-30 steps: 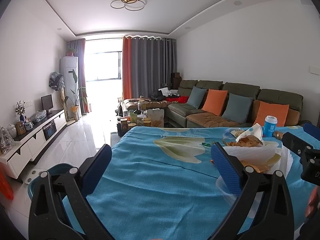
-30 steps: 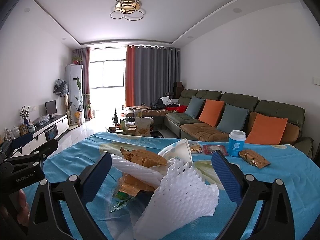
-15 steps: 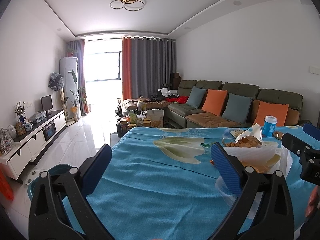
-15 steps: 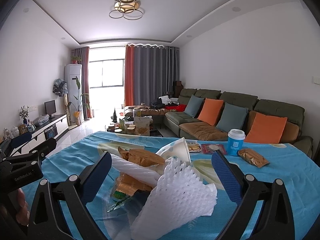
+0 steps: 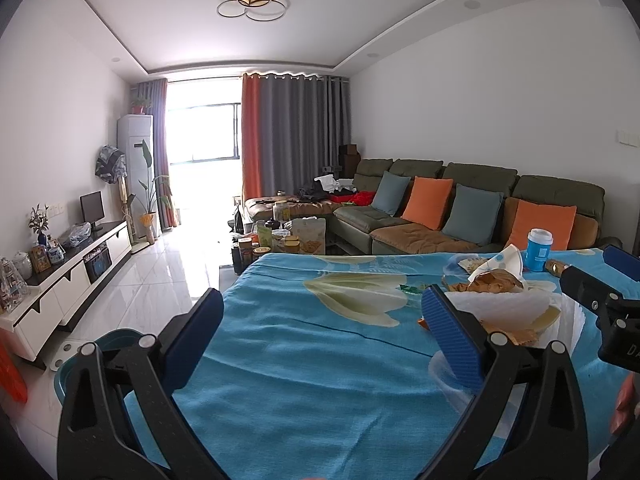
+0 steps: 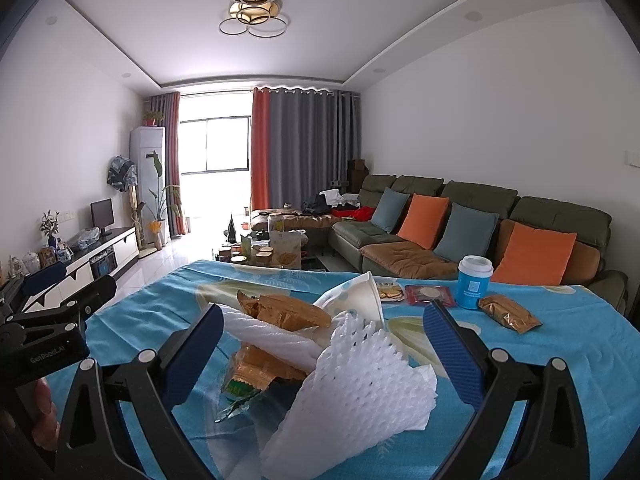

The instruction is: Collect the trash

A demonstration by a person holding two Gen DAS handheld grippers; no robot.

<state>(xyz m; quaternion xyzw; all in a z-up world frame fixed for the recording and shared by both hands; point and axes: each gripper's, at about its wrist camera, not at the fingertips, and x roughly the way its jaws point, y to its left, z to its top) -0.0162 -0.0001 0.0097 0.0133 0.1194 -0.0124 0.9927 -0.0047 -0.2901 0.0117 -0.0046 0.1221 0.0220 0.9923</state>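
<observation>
Collection not begun, we judge: our left gripper point(image 5: 320, 320) and right gripper point(image 6: 320, 334) both gape empty, the trash pile point(image 6: 320, 344) lying between the right fingers point(image 6: 450, 344) on the blue-clothed worktop point(image 5: 312, 352).

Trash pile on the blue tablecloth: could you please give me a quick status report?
Left hand-held gripper open, over bare cloth. Right hand-held gripper open, empty, facing white foam netting and gold snack wrappers. Blue paper cup stands beyond.
</observation>
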